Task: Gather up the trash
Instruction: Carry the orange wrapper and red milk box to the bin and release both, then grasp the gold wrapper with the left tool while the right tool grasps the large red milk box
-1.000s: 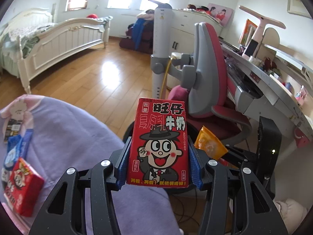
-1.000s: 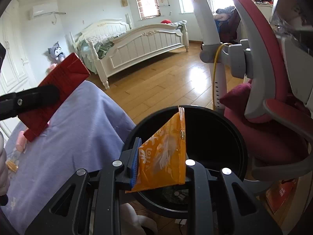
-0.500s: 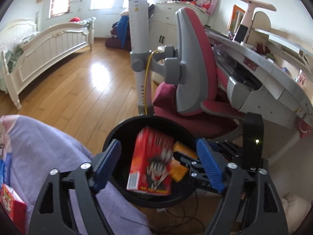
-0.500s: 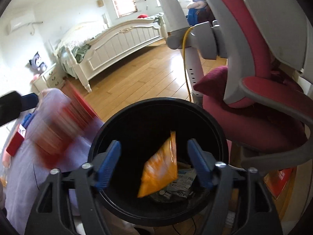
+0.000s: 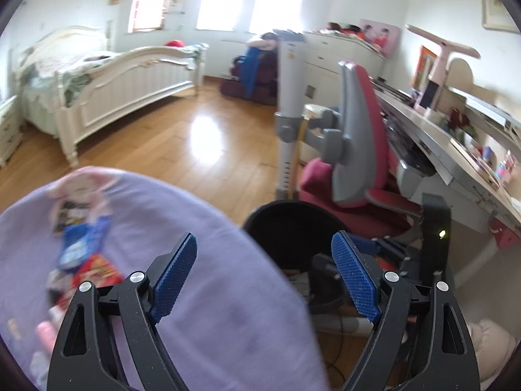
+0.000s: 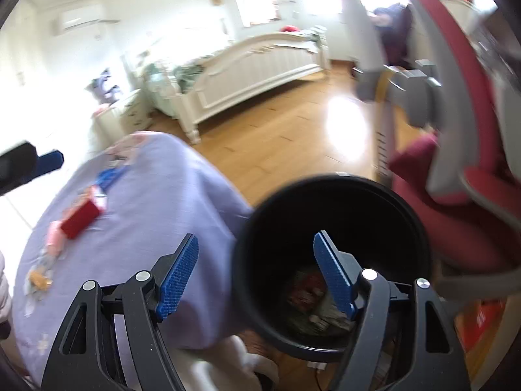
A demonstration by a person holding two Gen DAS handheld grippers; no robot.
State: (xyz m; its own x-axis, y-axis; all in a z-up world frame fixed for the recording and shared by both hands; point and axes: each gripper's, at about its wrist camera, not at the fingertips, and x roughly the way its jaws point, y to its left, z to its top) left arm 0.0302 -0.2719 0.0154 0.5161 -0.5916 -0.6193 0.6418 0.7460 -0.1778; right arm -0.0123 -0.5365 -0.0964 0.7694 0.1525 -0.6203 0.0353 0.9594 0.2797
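Note:
Both grippers stand open and empty beside a black round bin (image 6: 338, 195), also seen as the bin (image 5: 286, 224) in the left wrist view. My right gripper (image 6: 257, 275) hovers over the bin's left rim; a red carton (image 6: 304, 291) and other wrappers lie at the bottom. My left gripper (image 5: 265, 275) hangs over the edge of the purple-covered table (image 5: 202, 228). More trash lies on that cloth: a red carton (image 6: 79, 218), a blue packet (image 5: 76, 249), a red wrapper (image 5: 97, 270) and small scraps (image 6: 39, 278). The left gripper's tip (image 6: 49, 161) shows at the right wrist view's left edge.
A red and grey desk chair (image 5: 355, 150) stands right behind the bin, with a desk (image 5: 456, 159) to its right. A grey fan pole (image 5: 288, 97) rises beyond the bin. A white bed (image 5: 107, 78) sits across the wooden floor (image 5: 202, 137). Cables lie under the bin.
Both grippers opened. The red milk carton fell from the left one and the orange packet from the right one into the bin. The left gripper then swung back left over the table.

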